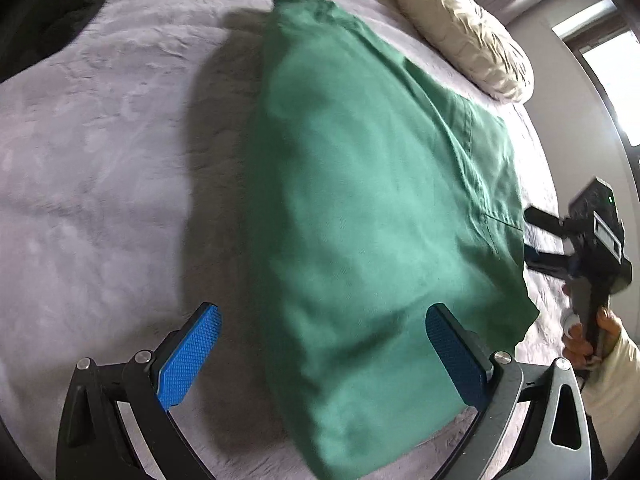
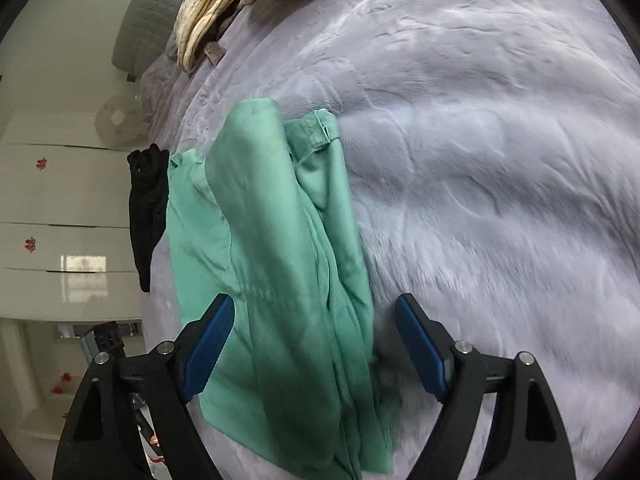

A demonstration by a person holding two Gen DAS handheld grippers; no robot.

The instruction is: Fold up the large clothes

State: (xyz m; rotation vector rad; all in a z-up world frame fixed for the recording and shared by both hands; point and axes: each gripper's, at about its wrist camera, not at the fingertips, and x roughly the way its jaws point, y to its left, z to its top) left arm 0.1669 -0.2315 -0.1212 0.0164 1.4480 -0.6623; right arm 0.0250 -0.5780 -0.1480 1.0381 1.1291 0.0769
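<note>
One green garment (image 1: 360, 208), apparently trousers given the stitched seams and what looks like a patch pocket in the left wrist view, lies lengthwise on the bed (image 1: 100, 152), already doubled into a long, narrow stack. Judged from its soft creases and the way the layers slump over each other in the right wrist view, the cloth is a light to medium woven fabric: limp, not fragile, not slippery against the plush grey bedcover, and liable to sag and unfold if lifted by a single layer. The sound places to take hold would be the two near corners of the end closest to the grippers, pinching all layers together so that the stack folds over as one. The left gripper (image 1: 320, 360) is released, its blue pads spread wide either side of the near end, nothing pressed between them. The right gripper (image 2: 312, 352) is likewise released, jaws standing wide with the garment's edge lying between them untouched. Count: one green garment; two grippers; one cream pillow (image 1: 464, 36) at the far side of the bed; one dark garment (image 2: 148, 208) hanging at the bed's edge; one round fan (image 2: 118, 120) beyond it.
</note>
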